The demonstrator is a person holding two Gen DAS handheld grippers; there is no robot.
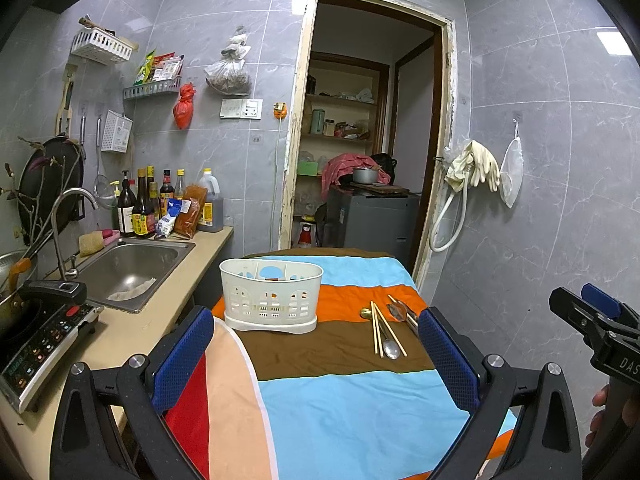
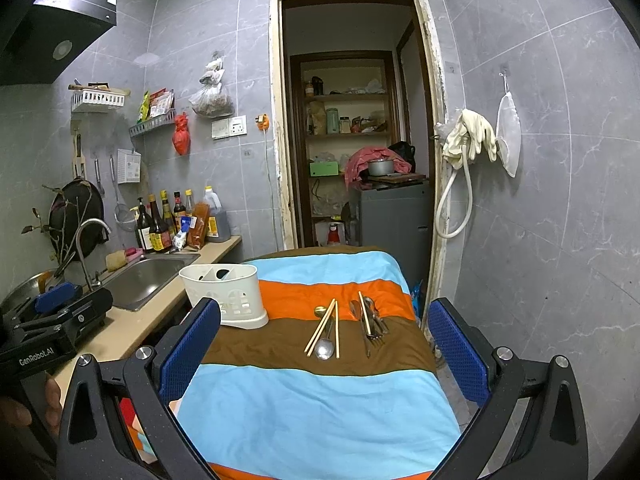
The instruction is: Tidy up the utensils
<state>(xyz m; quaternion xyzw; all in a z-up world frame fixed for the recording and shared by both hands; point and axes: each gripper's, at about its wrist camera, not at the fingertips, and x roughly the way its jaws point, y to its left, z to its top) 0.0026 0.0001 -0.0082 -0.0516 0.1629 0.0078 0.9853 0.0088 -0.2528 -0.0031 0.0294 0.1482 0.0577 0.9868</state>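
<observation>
Lying loose on the striped cloth [image 2: 320, 412]: wooden chopsticks [image 2: 322, 330] crossed over a steel spoon [image 2: 325, 347], with a fork bundle [image 2: 370, 322] just to their right. White caddy [image 2: 228, 294] stands empty at far left. Judged light, stiff, slippery; pinch mid-shaft, one piece at a time. Left gripper [image 1: 316, 354] and right gripper [image 2: 324, 354]: jaws spread wide, holding nothing, utensils ahead between them, well apart.
</observation>
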